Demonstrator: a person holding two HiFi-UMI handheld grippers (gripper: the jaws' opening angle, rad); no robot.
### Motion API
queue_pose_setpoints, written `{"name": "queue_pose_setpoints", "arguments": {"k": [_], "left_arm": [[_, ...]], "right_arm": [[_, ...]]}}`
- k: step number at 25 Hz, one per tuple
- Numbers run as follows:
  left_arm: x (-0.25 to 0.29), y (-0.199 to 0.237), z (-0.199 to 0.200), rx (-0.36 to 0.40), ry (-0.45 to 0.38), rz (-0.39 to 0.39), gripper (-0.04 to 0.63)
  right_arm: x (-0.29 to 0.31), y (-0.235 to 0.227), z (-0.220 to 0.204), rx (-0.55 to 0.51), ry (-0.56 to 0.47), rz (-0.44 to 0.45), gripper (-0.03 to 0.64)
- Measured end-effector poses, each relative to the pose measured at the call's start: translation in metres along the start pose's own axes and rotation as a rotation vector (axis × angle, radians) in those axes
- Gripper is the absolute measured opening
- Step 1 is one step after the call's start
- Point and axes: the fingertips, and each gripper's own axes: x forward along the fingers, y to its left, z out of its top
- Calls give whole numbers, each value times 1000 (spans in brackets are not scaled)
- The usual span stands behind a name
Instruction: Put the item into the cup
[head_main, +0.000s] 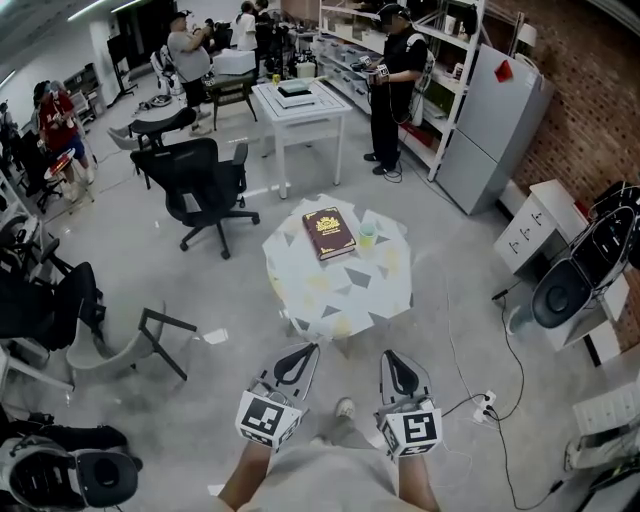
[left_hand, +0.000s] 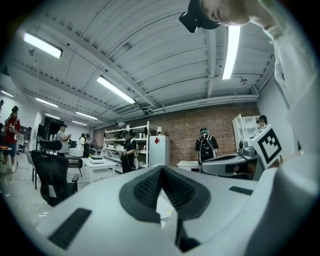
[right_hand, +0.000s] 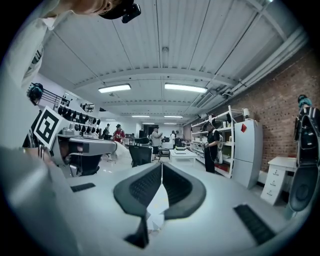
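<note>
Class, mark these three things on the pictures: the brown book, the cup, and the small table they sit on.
brown book (head_main: 328, 232): head view, the middle of its cover.
cup (head_main: 367, 238): head view, its pale body, right of the book.
small table (head_main: 345, 292): head view, a bare patch of its patterned top.

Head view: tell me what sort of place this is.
Probably a lab or workshop, not a home: a bare concrete floor, a brick wall, open metal shelving, a white work table, a rolling office chair, and people working around the room.
</note>
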Motion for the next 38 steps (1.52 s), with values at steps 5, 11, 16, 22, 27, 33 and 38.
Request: {"name": "queue_pose_setpoints", "arguments": {"k": [5, 11, 16, 22, 27, 33, 38], "left_arm": [[41, 9, 9, 15, -8, 6, 11], [85, 15, 12, 22, -6, 13, 11], [115, 16, 9, 17, 12, 25, 11], [145, 13, 14, 34, 26, 51, 11], [159, 14, 17, 40, 41, 94, 11], [171, 18, 14, 43, 62, 121, 11], [190, 21, 16, 52, 54, 116, 11]], "right_arm": [[28, -32, 4, 5, -4, 4, 8], [56, -66, 8, 5, -8, 15, 7], [74, -92, 6, 19, -6, 32, 6], [90, -121, 3, 47, -5, 61, 6], [104, -137, 5, 60, -11, 100, 6], [118, -148, 6, 79, -26, 130, 6], [128, -162, 2, 89, -7, 117, 6]]}}
